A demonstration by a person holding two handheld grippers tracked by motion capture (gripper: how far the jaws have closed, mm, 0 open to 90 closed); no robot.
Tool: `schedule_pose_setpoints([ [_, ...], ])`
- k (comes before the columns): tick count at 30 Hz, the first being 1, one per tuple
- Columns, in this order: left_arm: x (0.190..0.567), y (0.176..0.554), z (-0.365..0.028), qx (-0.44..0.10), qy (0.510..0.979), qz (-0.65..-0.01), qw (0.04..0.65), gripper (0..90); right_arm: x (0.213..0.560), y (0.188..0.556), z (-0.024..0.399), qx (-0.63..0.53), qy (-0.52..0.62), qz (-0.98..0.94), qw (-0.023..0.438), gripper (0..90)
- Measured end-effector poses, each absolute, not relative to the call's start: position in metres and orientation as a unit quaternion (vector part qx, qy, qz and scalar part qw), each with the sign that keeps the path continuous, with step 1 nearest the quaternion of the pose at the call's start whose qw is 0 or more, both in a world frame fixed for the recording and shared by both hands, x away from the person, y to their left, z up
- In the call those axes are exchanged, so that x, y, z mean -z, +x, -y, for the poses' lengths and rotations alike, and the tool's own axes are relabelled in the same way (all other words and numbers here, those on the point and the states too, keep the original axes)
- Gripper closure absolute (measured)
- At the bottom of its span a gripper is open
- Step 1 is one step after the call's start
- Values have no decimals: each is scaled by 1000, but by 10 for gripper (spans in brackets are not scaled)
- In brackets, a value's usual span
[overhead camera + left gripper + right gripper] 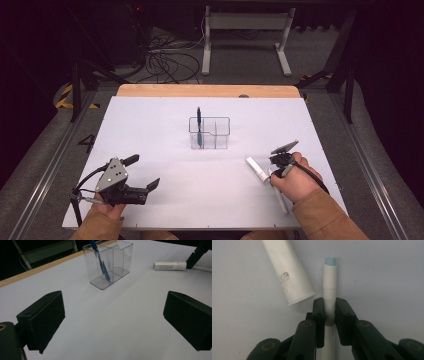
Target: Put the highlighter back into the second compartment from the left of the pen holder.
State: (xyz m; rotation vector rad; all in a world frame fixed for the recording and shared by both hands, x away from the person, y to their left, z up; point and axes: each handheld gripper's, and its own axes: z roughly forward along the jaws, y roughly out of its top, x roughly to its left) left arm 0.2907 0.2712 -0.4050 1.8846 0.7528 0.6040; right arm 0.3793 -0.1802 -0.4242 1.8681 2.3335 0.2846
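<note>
My right gripper (pixel 329 307) is shut on a slim white pen (pixel 329 280) with a pale blue tip, which lies flat on the white table. A thicker white tube (pixel 287 272) lies just left of that pen, its flared end near my left jaw. From the high view, my right gripper (pixel 274 174) sits at the table's front right, beside the tube (pixel 256 169) and over the pen (pixel 281 199). My left gripper (pixel 142 172) rests at the front left, open, with nothing between its jaws (pixel 113 297). A clear two-part holder (pixel 219 134) holds a blue pen (pixel 199 125).
The holder (pixel 120 262) with the blue pen (pixel 101 263) stands mid-table, ahead of my left gripper. The white tube (pixel 170 265) lies to its right. The wooden table edge (pixel 207 90) runs along the back. A white desk frame and cables are on the floor beyond.
</note>
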Motion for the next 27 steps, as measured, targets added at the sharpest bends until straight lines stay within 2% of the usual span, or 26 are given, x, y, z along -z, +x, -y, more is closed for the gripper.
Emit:
schedule_pose_setpoints([
  [8, 405, 291, -271, -249, 776, -311, 490, 46, 421, 379, 183, -105, 621, -774, 65, 797],
  [27, 405, 291, -271, -248, 775, -311, 491, 46, 393, 377, 185, -144, 606, -777, 92, 797],
])
